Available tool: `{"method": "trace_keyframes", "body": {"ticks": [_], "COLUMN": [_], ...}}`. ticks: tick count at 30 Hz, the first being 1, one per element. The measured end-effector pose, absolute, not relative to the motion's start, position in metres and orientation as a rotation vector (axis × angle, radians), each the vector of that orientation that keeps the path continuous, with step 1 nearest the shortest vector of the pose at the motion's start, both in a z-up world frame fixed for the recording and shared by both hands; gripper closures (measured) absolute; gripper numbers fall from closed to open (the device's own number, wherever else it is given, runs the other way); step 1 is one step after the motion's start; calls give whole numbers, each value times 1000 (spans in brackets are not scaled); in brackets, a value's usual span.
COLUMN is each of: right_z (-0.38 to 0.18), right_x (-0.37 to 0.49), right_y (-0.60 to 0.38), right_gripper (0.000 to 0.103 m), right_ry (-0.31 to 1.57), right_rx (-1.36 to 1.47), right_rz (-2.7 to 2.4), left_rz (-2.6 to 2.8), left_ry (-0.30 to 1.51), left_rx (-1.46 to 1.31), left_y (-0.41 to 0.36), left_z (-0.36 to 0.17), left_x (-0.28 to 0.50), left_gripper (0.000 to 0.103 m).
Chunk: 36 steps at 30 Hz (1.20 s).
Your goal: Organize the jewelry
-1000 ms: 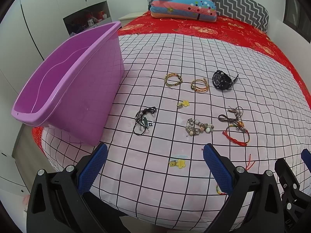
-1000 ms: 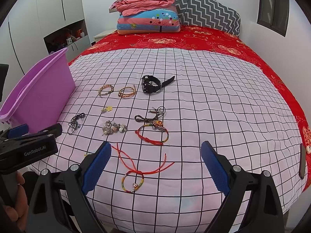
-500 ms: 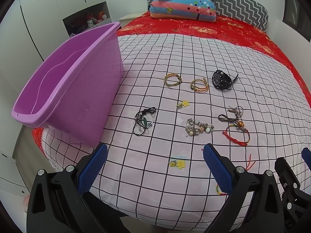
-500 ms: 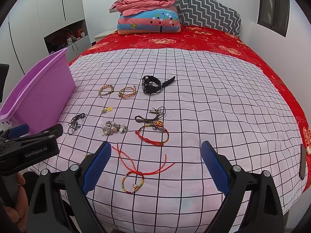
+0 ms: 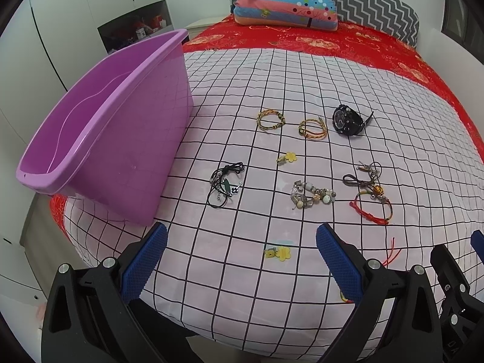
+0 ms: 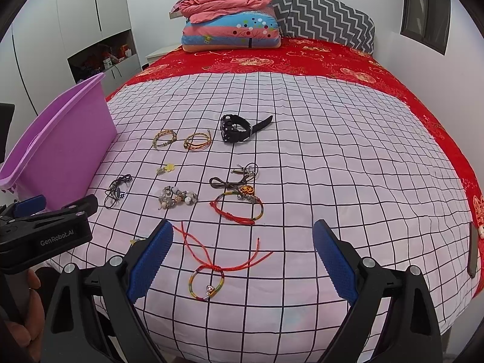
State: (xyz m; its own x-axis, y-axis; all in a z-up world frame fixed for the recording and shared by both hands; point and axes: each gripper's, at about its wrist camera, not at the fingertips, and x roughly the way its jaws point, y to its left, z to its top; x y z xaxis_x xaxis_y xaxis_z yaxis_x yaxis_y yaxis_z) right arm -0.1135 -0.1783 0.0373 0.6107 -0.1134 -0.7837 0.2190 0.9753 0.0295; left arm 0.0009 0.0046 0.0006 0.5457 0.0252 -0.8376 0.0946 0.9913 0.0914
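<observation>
Jewelry [image 6: 237,208] mid-bed, purple tub [image 5: 103,139] overhanging edge

The right tongs [image 6: 242,257] are held wide apart above the checked sheet [image 6: 332,157] of the bed, with a rainbow cord bracelet [image 6: 207,282] seen between them — untouched. Farther off, a black watch [image 6: 234,128] and two woven bracelets [image 6: 181,139] are laid out, and a purple tub [image 6: 60,151] is set at the left.

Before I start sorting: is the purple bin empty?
Empty as far as visible: the purple bin shows bare walls; its bottom is hidden.
</observation>
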Motion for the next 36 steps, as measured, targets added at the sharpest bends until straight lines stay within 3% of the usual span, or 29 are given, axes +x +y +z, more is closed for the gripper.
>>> {"method": "trace_keyframes", "body": {"ticks": [25,36], "right_z": [-47,-72], "right_x": [-121,-112], "right_y": [-180,-168], "right_gripper": [14,14], "right_ry": [1064,1110], "right_rx": [178,174], "right_rz": [-114,-115], "left_rz": [-25,-121], "left_ry": [1118,1114], "left_rx": [131,159], "left_y": [51,35], "left_z": [-85,-105], "left_x": [2,5], "left_gripper": [6,6]}}
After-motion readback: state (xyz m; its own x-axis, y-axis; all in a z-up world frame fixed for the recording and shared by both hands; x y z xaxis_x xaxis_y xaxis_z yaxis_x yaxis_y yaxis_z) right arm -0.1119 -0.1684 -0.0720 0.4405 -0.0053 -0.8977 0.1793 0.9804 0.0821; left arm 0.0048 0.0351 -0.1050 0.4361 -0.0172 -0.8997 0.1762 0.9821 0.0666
